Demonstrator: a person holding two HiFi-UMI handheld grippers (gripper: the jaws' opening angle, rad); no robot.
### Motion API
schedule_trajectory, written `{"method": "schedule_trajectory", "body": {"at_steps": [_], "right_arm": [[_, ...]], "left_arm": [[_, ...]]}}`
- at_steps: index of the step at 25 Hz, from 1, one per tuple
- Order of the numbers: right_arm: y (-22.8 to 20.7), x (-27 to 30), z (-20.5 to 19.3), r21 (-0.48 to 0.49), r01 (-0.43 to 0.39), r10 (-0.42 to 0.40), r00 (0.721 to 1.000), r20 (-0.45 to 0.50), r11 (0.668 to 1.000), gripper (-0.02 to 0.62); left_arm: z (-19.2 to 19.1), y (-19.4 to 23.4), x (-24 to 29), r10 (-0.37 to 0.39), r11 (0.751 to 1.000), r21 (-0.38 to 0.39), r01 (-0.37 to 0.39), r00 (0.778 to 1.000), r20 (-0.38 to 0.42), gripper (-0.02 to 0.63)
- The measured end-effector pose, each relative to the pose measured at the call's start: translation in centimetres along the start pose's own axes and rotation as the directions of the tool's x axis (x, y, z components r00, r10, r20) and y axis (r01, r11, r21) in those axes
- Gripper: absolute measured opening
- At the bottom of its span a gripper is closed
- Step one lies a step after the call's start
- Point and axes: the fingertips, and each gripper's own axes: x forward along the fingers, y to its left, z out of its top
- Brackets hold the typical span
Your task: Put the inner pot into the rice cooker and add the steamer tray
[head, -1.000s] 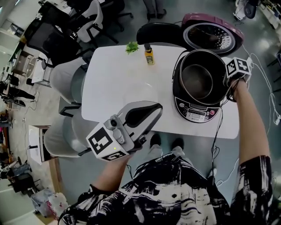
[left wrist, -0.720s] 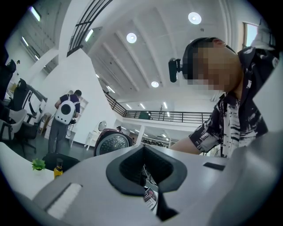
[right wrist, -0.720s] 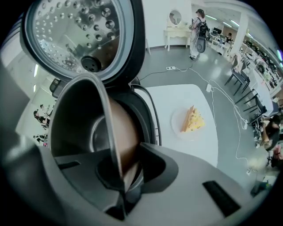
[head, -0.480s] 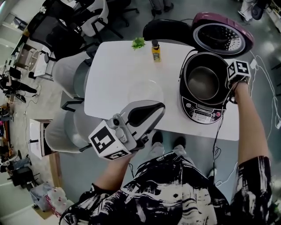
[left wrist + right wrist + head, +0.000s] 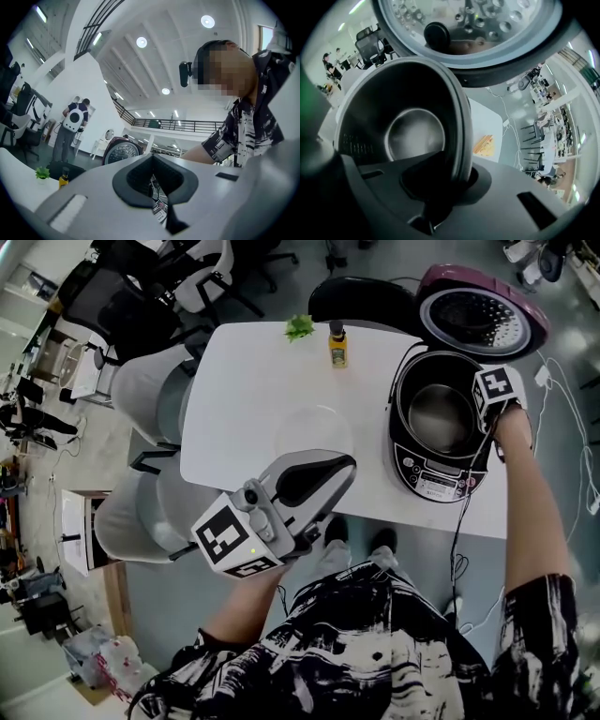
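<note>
The black rice cooker (image 5: 429, 482) stands on the right of the white table (image 5: 244, 399), its lid (image 5: 483, 320) swung open behind. The dark metal inner pot (image 5: 436, 418) sits inside it. My right gripper (image 5: 480, 423) points down at the pot's right rim. In the right gripper view the rim of the inner pot (image 5: 412, 131) runs between the jaws of my right gripper (image 5: 459, 176), which are opening slightly but still touch it. A pale translucent steamer tray (image 5: 314, 432) lies mid-table. My left gripper (image 5: 339, 470) hovers shut and empty near the front edge, seen too in the left gripper view (image 5: 151, 159).
A small yellow bottle (image 5: 337, 348) and a green sprig (image 5: 300, 329) stand at the table's far edge. Grey chairs (image 5: 141, 390) are at the left side. The cooker's cable (image 5: 459, 549) hangs off the front right edge.
The inner pot has sunk from a raised, tilted hold down into the cooker. My right gripper has rolled while staying on the rim. The left gripper has stayed where it was.
</note>
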Motion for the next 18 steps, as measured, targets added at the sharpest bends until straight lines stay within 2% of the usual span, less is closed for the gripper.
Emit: {"method": "schedule_trajectory", "body": {"at_steps": [2, 6, 9, 15, 18], "right_arm": [[0.0, 0.2, 0.0, -0.044, 0.019, -0.019, 1.0, -0.007, 0.999, 0.038], [0.0, 0.2, -0.1, -0.063, 0.027, -0.027, 1.0, 0.0, 0.998, 0.045], [-0.5, -0.1, -0.3, -0.092, 0.059, -0.059, 0.998, -0.001, 0.994, 0.123], [-0.7, -0.4, -0.9, -0.066, 0.033, -0.032, 0.999, 0.021, 0.997, 0.104], [-1.1, -1.3, -0.6, -0.085, 0.047, -0.043, 0.998, 0.049, 0.995, 0.101]], "left_arm": [[0.0, 0.1, -0.2, 0.001, 1.0, -0.002, -0.001, 1.0, 0.001, 0.005], [0.1, 0.2, -0.5, 0.002, 1.0, -0.001, -0.002, 1.0, 0.005, 0.005], [0.2, 0.4, -0.8, 0.002, 1.0, -0.002, -0.002, 1.0, 0.01, 0.005], [0.3, 0.3, -0.7, -0.006, 1.0, 0.003, 0.006, 1.0, 0.011, 0.005], [0.5, 0.1, -0.6, -0.01, 1.0, 0.011, 0.01, 1.0, 0.011, 0.005]]}}
